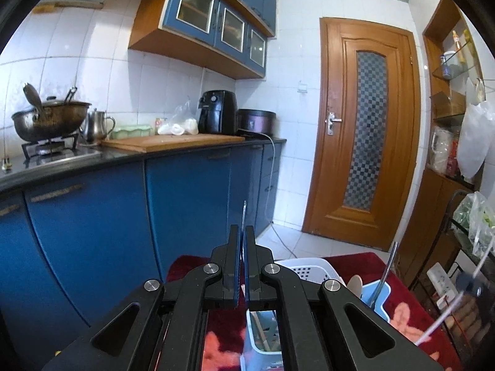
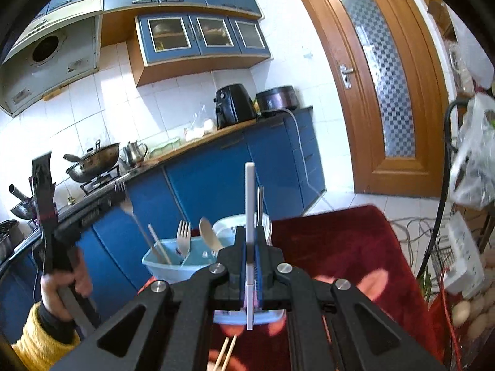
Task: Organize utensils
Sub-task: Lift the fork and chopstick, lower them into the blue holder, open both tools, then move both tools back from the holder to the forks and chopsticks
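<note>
Kitchen backdrop: only right wrist view shows fork (image 2: 128, 207), possibly left-held.

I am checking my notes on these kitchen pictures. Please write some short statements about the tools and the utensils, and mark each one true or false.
1. The right tool grips a white stick. True.
2. The left tool is wide open. False: it is shut on a thin metal fork.
3. A wooden spoon stands in the blue holder. True.
4. The door stands open. False: it is closed.
</note>
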`<state>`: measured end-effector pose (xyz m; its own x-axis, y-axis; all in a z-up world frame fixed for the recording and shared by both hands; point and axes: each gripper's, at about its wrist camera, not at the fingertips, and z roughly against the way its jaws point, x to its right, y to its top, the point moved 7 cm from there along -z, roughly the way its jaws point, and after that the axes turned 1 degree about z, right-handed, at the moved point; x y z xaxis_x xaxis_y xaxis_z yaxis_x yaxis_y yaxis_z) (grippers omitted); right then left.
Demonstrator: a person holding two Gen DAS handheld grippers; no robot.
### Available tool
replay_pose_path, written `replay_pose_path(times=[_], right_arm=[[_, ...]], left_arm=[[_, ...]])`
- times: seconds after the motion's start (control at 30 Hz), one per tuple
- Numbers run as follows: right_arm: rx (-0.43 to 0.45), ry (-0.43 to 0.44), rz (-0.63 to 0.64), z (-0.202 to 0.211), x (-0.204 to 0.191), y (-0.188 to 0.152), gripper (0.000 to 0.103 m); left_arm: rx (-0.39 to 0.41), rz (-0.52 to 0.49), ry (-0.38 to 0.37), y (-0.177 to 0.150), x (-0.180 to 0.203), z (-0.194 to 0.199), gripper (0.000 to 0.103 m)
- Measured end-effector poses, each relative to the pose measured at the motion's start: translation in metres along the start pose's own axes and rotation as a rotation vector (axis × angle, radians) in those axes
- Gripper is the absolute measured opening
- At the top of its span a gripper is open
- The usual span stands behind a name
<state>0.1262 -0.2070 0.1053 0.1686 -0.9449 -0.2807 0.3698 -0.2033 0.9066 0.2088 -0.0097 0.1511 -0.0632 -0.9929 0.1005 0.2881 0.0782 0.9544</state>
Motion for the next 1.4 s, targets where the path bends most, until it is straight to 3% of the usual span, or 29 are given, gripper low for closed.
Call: replay_pose_path(times=[0.4, 0.67, 0.97, 1.03, 1.13, 1.2, 1.27, 1.4], right_arm=[[0.087, -0.067, 0.053, -0.04, -0.012, 0.025, 0.006], [-0.028, -0.068, 0.051, -0.076, -0.007, -0.001, 0.006], [-0.085, -0.062, 0.042, -0.083, -0.003, -0.017, 0.007], [-0.095, -0.053, 0.034, -0.082, -0.003, -0.019, 0.012], [-0.101, -0.036, 0.015, -0.08, -0.005, -0.018, 0.029], [-0.09, -0.022, 0.007, -0.074, -0.007, -0.016, 0.032], [-0.078, -0.017, 0.006, -0.067, -0.009, -0.014, 0.033], [-0.069, -0.008, -0.005, -0.055, -0.012, -0.012, 0.035]], left_arm=[[-0.067, 0.007, -0.041, -0.035, 0.009, -0.014, 0.001], [-0.112, -0.015, -0.071, -0.051, 0.017, -0.018, 0.002], [-0.165, -0.001, -0.092, -0.067, 0.021, -0.024, 0.005], [-0.169, 0.004, -0.093, -0.068, 0.02, -0.024, 0.005], [-0.189, 0.016, -0.1, -0.069, 0.019, -0.023, 0.011], [-0.196, 0.02, -0.107, -0.068, 0.019, -0.021, 0.016], [-0.196, 0.018, -0.108, -0.067, 0.018, -0.017, 0.031], [-0.179, 0.021, -0.122, -0.062, 0.02, -0.003, 0.038]])
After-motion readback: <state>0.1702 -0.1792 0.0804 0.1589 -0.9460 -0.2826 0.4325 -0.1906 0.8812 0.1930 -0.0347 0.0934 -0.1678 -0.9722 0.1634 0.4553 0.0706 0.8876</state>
